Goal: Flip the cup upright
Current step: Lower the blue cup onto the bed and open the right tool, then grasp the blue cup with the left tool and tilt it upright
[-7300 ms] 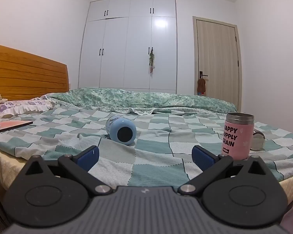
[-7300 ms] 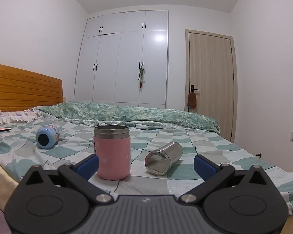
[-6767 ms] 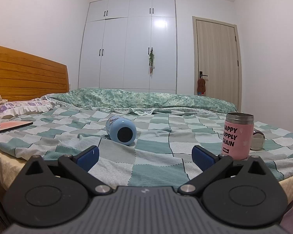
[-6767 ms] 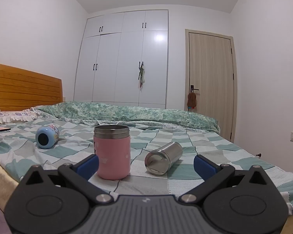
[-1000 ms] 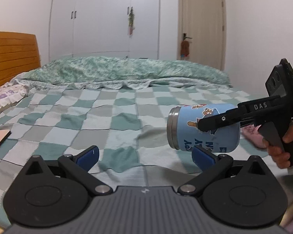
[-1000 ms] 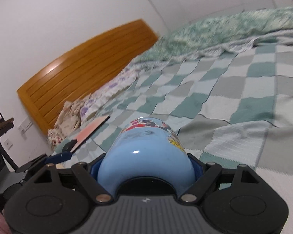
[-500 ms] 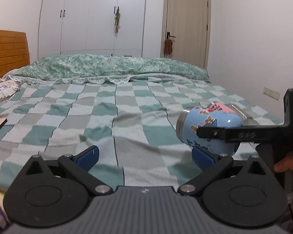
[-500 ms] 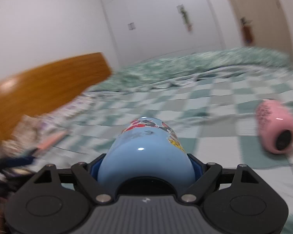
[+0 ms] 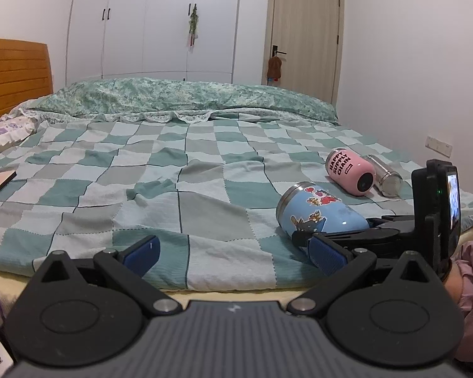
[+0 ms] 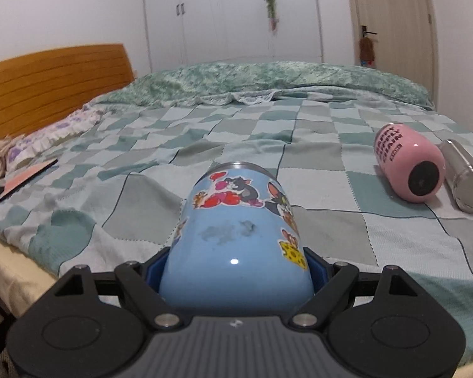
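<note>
A blue cartoon-sticker cup point(image 10: 236, 236) lies on its side, mouth pointing away from me, low over the checked bedspread near the bed's front edge. My right gripper point(image 10: 236, 271) is shut on its rounded base end. In the left wrist view the same cup point(image 9: 318, 217) shows at the right, with the right gripper's fingers point(image 9: 356, 236) around it. My left gripper point(image 9: 233, 252) is open and empty, at the bed's front edge, left of the cup.
A pink cup point(image 10: 410, 167) lies on its side at the right, with a steel bottle point(image 10: 465, 179) lying beside it. A pink book point(image 10: 28, 176) and pillows sit at the left by the wooden headboard point(image 10: 53, 78). The folded green duvet lies at the back.
The right gripper has swung toward the front right of the bed and lowered the blue cup toward the bedspread. The pink cup, upright several seconds ago, now lies on its side.
</note>
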Demonstrator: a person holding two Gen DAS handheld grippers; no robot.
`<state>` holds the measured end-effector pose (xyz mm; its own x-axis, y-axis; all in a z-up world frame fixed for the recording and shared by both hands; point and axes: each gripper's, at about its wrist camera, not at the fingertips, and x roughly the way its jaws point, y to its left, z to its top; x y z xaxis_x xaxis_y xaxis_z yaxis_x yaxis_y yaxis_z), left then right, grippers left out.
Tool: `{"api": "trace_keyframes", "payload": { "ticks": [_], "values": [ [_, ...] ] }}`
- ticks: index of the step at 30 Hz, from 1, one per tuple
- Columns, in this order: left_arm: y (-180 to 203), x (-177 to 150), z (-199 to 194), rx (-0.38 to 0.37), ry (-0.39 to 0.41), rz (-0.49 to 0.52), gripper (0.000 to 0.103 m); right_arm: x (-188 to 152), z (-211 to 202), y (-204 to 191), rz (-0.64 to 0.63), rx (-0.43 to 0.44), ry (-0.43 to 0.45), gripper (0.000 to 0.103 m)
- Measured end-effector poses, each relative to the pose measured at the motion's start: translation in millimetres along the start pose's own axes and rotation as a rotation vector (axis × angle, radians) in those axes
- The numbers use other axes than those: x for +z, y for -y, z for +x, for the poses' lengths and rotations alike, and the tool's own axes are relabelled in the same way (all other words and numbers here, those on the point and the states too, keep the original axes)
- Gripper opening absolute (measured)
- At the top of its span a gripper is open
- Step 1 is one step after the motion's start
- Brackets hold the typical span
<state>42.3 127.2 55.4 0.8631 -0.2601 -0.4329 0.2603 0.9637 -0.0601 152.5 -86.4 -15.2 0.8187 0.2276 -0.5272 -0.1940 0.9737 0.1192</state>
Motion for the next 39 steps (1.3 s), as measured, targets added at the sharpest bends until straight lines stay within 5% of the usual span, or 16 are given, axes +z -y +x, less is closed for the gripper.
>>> {"api": "trace_keyframes", "payload": {
  "ticks": [2,7,13,24,32,39],
  "values": [
    [3,1,0,0.006,-0.002,-0.011,0.103,6,-4,4,0.001,0.055,-0.020,0.103],
    [22,8,2,0.037,-0.004,-0.030,0.103,24,-42,41,-0.021,0.197,0.022,0.103],
    [66,23,30,0.054,-0.037,-0.055,0.103,50,-62,111,-0.040,0.237,0.039,0.103],
    [136,51,105,0.166,-0.235,-0.138,0.103,53,-42,189,-0.149,0.253,-0.002,0.103],
    [147,73,154,0.265,-0.380,-0.133,0.103,56,-35,211,-0.157,0.265,0.032,0.103],
    [140,77,191,0.277,-0.535,-0.167,0.103,59,-27,219,-0.151,0.257,0.030,0.103]
  ]
}}
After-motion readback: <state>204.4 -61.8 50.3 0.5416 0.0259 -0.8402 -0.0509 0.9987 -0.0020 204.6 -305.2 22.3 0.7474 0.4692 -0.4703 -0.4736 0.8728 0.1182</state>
